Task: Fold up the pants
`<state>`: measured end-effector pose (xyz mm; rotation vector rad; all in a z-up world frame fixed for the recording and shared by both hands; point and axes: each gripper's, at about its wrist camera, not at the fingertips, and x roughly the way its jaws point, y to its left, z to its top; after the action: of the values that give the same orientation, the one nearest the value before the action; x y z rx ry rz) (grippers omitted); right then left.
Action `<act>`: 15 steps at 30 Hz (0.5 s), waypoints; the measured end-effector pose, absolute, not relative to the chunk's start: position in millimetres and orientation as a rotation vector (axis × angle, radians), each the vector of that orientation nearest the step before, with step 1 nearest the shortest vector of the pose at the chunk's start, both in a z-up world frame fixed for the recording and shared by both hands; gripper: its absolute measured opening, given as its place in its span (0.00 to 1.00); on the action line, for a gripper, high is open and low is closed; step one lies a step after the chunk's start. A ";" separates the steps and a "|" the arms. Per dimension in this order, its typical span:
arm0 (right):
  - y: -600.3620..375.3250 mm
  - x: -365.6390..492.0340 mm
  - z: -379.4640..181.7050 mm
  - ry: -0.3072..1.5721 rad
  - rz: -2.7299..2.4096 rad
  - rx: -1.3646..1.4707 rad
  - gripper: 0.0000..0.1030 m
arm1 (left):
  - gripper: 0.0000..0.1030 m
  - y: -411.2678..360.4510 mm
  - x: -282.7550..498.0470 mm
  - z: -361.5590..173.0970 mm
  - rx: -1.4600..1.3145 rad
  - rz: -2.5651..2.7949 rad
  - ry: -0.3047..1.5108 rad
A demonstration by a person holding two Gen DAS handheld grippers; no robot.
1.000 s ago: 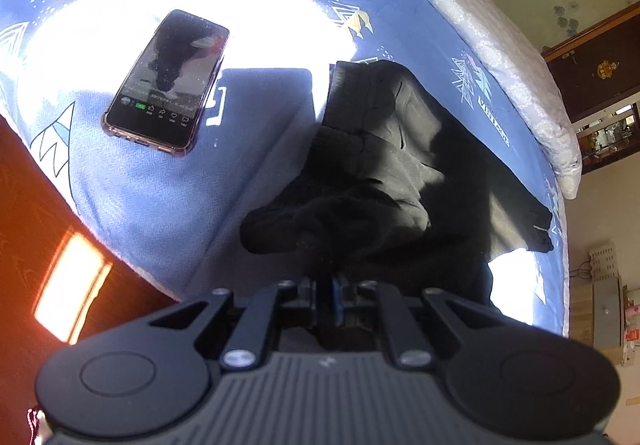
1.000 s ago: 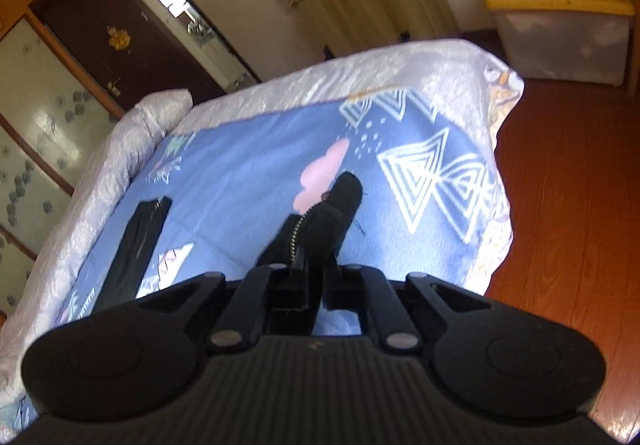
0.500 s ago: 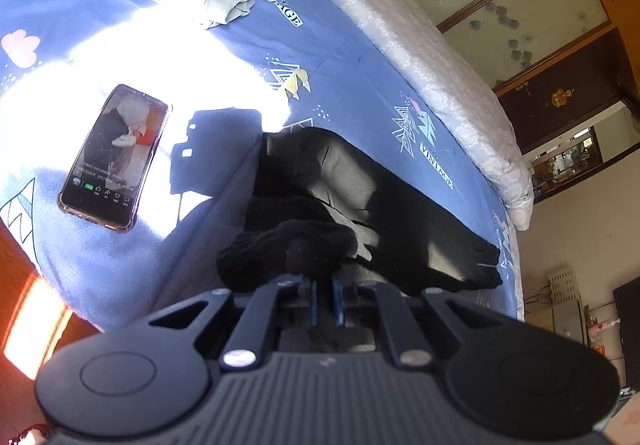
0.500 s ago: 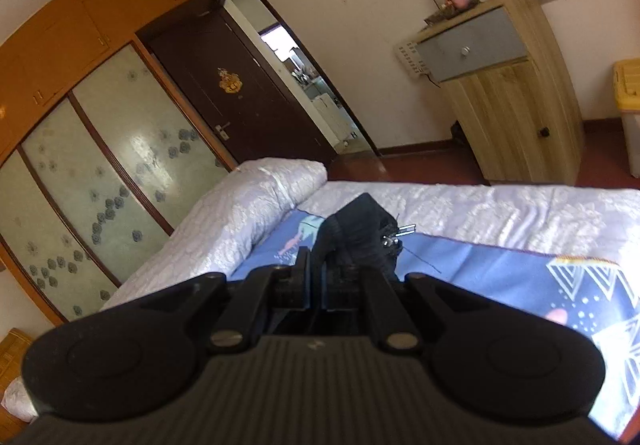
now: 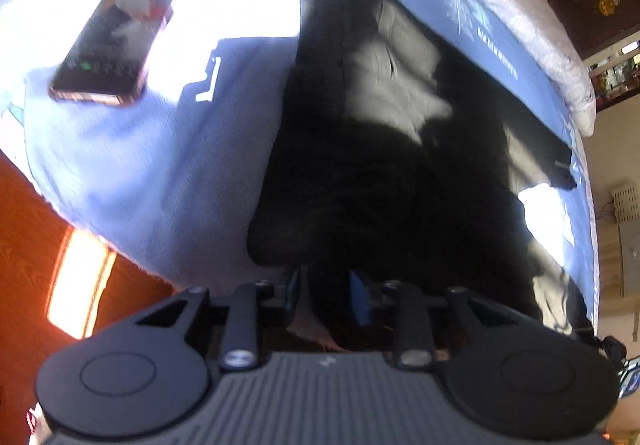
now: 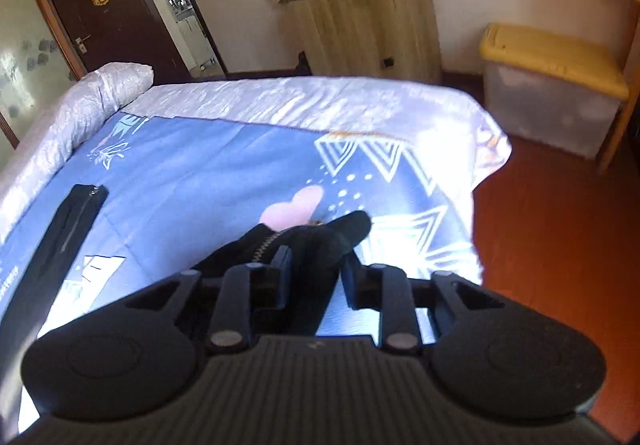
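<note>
The black pants (image 5: 400, 149) lie spread on the blue patterned bedspread (image 5: 160, 165), waist end near me and legs running to the far right. My left gripper (image 5: 326, 295) has its jaws parted a little around a bunched fold of the waist fabric. In the right wrist view my right gripper (image 6: 314, 277) has its jaws parted with a black zippered leg cuff (image 6: 316, 241) lying between them on the bedspread (image 6: 208, 165). The other leg's cuff (image 6: 68, 221) lies flat to the left.
A phone (image 5: 116, 41) lies on the bed left of the pants. The bed edge and red wooden floor (image 6: 560, 237) are to the right. A yellow-lidded bin (image 6: 552, 85), a wooden cabinet (image 6: 360, 17) and a dark door (image 6: 108, 1) stand beyond the bed.
Both grippers came down to the bed with the pants fabric. Both sets of jaws, pressed shut on the cloth before, now stand slightly apart.
</note>
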<state>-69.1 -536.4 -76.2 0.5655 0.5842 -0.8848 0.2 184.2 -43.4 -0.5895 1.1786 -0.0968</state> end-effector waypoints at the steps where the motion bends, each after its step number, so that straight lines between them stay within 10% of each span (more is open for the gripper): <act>1: -537.1 -69.8 -74.3 0.577 -0.893 0.563 0.32 | 0.28 188.2 -0.7 -39.2 -0.588 -0.089 1.164; 15: -550.3 -78.3 -54.1 0.517 -0.805 0.548 0.46 | 0.30 195.3 20.1 7.8 -0.511 -0.088 1.004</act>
<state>-78.3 -550.3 -54.1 0.5480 0.5175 -0.8051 20.1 195.3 7.8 -0.5109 1.0042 -0.0878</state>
